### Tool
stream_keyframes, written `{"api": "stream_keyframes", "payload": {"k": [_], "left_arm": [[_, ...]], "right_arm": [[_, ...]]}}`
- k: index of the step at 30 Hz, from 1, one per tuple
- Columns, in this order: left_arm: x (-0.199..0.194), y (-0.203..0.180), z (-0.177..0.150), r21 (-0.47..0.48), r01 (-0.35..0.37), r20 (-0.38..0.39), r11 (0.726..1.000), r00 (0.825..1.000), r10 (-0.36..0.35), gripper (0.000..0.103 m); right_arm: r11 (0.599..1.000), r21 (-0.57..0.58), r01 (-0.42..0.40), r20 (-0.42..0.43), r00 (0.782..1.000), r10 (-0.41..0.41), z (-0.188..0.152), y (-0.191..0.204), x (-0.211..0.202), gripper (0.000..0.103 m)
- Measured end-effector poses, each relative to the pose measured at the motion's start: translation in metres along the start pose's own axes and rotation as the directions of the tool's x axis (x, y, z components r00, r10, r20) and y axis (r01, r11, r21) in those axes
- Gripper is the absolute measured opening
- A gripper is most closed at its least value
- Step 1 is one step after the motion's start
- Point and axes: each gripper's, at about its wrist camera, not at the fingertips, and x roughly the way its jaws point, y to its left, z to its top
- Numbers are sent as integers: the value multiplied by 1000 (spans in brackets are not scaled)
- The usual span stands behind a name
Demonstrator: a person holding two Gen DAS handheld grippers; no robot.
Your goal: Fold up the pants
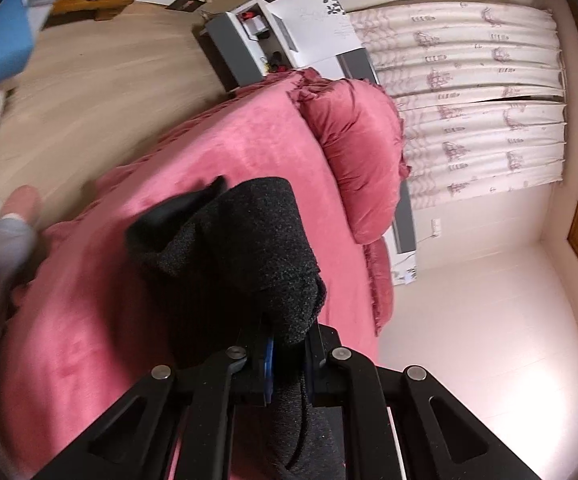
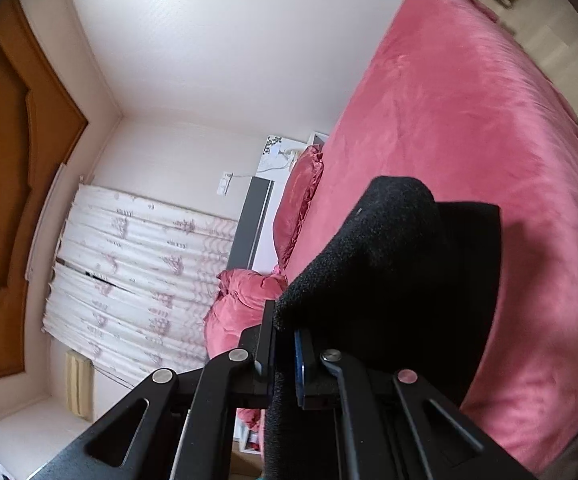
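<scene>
Both views tilted: left gripper (image 1: 289,344) and right gripper (image 2: 285,344) each clamp the black pants (image 1: 245,248) above the pink bed (image 2: 469,120), lower centre.

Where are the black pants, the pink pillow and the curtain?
black pants (image 1: 245,240): left wrist view, on the bunched cloth above the grip.
pink pillow (image 1: 357,152): left wrist view, on its puffy middle.
curtain (image 1: 469,80): left wrist view, on a printed fold.
</scene>
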Motion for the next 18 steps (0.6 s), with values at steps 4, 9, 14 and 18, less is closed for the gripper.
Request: {"api": "stream_keyframes", "payload": {"k": [4,9,14,18], "left_arm": [[33,-22,17,-44,18,-3,999,1000,-18,11],[69,-39,34,-73,31,10,997,1000,-30,11],[115,-45,52,-106,11,15,994,1000,-10,11],[154,-46,64,-85,-46,10,995,999,47,11]], "right_arm": [[1000,-14,2,-12,1000,-2,15,8,43,7],[1000,-15,18,-26,1000,-18,24,8,103,7],[998,-8,63,-37,997,-64,28,-2,166,7],[992,-19,128,-59,990,-129,28,-15,217,7]]}}
